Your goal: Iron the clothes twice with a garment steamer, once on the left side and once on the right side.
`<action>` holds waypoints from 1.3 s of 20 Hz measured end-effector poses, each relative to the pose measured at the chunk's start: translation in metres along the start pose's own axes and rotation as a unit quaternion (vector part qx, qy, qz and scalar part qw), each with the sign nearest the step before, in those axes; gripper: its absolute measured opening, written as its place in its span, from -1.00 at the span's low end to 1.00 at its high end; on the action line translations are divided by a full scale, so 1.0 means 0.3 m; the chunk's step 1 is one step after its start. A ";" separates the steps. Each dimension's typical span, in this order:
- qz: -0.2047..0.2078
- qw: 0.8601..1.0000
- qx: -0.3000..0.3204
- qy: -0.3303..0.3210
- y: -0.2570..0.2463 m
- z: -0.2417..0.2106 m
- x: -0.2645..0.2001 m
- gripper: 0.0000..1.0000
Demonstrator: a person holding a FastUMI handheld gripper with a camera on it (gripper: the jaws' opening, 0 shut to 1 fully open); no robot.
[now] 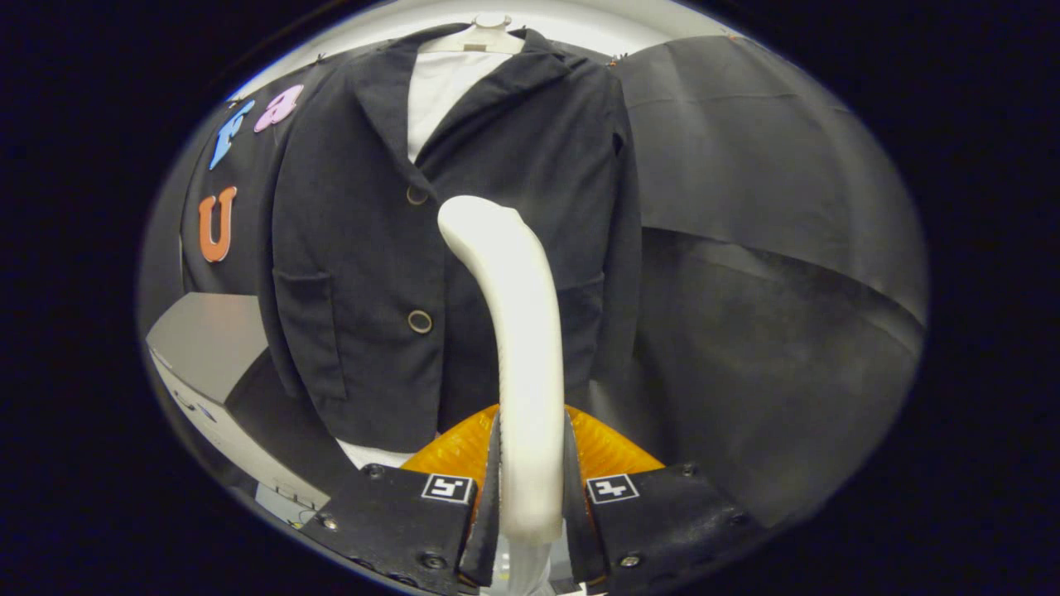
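Note:
A dark jacket (356, 273) hangs on a white hanger (484, 33) over a white shirt (439, 83), facing me, with two round buttons down its front. My gripper (530, 488) is shut on the white handle of the garment steamer (517, 331), which rises between the fingers and curves toward the jacket's middle, near the upper button. The steamer's head points at the cloth; whether it touches is hidden from here. An orange ribbed part (447, 451) sits just behind the fingers at the handle's base.
A grey box-like table or unit (207, 339) stands low to the left of the jacket. Black cloth (745, 248) covers the booth wall to the right and behind the jacket.

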State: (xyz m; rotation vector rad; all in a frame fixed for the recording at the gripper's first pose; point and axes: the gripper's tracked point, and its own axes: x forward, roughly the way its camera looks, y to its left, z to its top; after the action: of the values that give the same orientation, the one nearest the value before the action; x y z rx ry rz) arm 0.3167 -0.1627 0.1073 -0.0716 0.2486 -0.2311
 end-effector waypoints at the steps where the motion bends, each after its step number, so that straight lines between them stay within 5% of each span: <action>1: -0.001 1.000 -0.002 0.005 0.002 -0.025 0.006 -0.26; 26: 0.039 0.993 0.008 0.107 -0.002 -0.382 0.058 -0.27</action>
State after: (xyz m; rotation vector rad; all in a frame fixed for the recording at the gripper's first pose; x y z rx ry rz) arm 0.3041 -0.1721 -0.0075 -0.0210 0.4629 -0.1621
